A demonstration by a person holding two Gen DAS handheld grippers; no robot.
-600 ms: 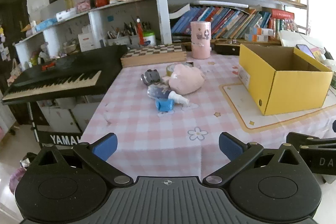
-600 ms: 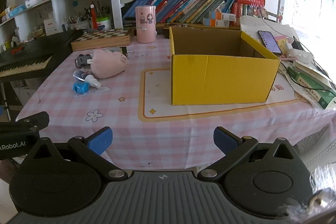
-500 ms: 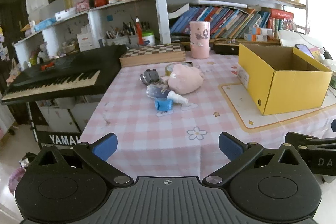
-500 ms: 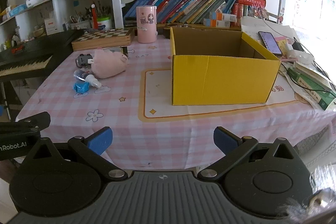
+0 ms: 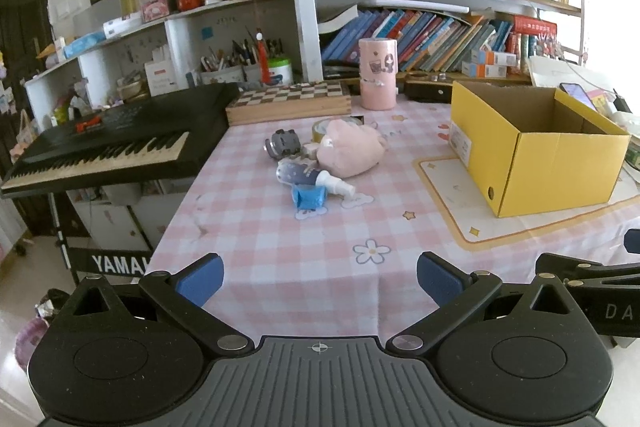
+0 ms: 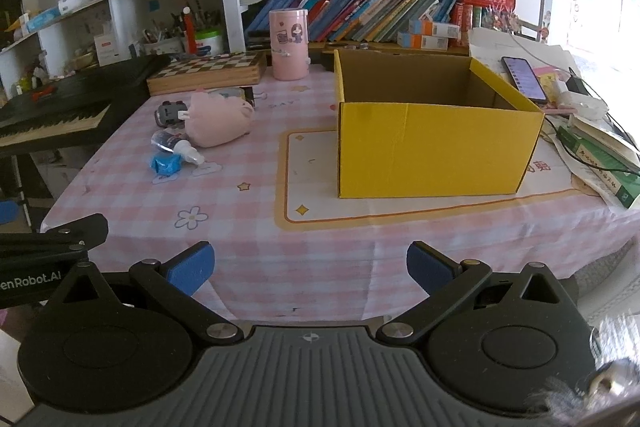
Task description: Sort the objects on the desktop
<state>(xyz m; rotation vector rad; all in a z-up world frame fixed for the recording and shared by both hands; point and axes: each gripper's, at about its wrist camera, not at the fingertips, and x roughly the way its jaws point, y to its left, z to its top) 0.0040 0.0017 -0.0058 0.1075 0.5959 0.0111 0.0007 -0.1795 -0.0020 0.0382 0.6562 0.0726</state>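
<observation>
The left gripper (image 5: 319, 277) and right gripper (image 6: 310, 267) hover off the near edge of the pink checked tablecloth (image 5: 280, 259), jaws spread wide and empty. A pink plush toy (image 5: 350, 151), clear spray bottle (image 5: 310, 175) and blue crumpled wrapper (image 5: 308, 197) cluster toward its far left; the open yellow cardboard box (image 6: 432, 143) stands toward its right edge.

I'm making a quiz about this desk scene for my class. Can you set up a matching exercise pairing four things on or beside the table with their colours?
Things:
1. cardboard box
2. plush toy
3. crumpled wrapper
4. keyboard

Colours:
A. blue
B. black
C. yellow
D. pink

Pairs: 1-C, 2-D, 3-A, 4-B
</observation>
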